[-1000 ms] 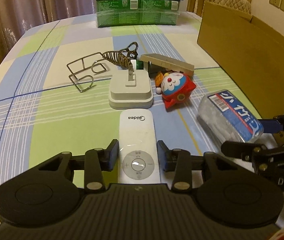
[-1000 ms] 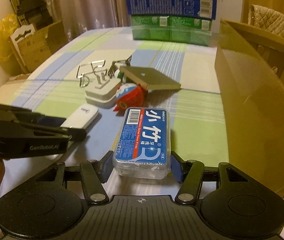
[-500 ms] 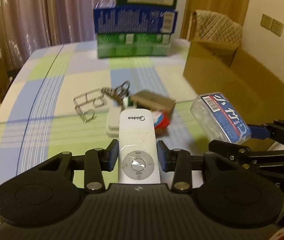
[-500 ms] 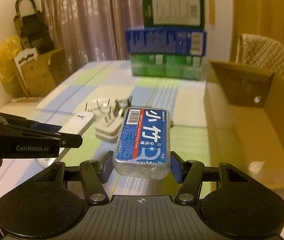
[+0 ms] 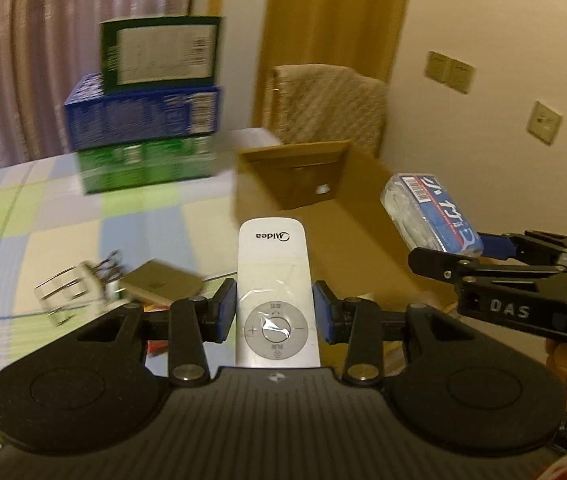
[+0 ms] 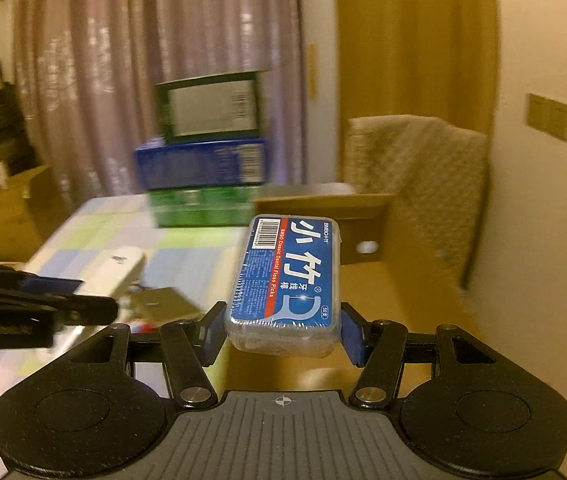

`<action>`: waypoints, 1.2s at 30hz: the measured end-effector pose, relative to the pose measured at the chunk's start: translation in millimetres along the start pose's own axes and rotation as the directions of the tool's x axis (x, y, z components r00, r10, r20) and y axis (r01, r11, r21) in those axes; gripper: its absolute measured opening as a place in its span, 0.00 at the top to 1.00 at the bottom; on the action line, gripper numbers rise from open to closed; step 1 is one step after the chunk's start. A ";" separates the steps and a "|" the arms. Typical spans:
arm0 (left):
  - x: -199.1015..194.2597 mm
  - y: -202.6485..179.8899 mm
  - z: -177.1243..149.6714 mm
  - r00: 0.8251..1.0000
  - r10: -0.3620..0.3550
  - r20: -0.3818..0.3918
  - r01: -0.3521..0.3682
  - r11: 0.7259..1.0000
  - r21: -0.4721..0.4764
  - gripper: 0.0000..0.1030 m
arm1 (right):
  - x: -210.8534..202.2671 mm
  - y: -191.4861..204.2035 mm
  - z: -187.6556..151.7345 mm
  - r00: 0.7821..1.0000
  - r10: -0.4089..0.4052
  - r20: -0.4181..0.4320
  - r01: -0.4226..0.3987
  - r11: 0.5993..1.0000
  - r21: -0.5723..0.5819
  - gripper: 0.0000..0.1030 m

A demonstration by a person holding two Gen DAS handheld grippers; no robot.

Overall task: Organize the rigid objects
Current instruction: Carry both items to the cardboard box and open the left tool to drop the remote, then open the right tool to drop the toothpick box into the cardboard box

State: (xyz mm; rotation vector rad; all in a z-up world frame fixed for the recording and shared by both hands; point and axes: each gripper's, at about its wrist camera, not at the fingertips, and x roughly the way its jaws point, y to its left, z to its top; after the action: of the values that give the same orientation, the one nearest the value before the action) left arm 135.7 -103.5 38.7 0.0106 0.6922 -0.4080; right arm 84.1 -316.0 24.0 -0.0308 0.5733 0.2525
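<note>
Here the left hand-held gripper (image 5: 275, 316) is closed on a white Midea remote control (image 5: 274, 280), its blue-padded fingers (image 5: 223, 312) pressing the two long sides near the round grey button ring. The remote is slim with rounded ends, a clear film over its buttons, and its logo end points away, raised above the worktop (image 5: 43, 208).

The right hand-held gripper (image 6: 281, 330) is clamped on a box of dental floss picks (image 6: 287, 280), gripping its near end from both sides. The box is a clear plastic case with rounded corners and a blue label carrying white characters, a red stripe and a barcode at the far end. It is held in the air, and in the left wrist view the same box (image 5: 431, 212) sits to the right of the remote, over the open cardboard box (image 5: 323, 184).

The cardboard box stands on the right of the checked worktop, with a round hole in its far wall. Lower left, on the worktop, lie a bent wire rack (image 5: 71, 284) and a flat tan box (image 5: 159, 282), both blurred. At the far edge a green, a blue and another green carton form a stack (image 5: 143, 120). Behind the cardboard box is a chair with a quilted cover (image 5: 327, 104).
</note>
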 end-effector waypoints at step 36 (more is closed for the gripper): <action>88.1 -65.8 1.4 0.991 -0.059 -0.117 0.057 0.998 -0.023 0.68 | 20.0 -84.3 -24.1 0.995 -0.054 -0.082 0.062 0.992 0.107 0.47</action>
State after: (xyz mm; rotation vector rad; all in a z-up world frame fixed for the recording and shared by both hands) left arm 173.4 -196.2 -6.9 -0.0042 0.8144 -0.4592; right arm 108.1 -395.4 -10.5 0.0485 0.6636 0.1635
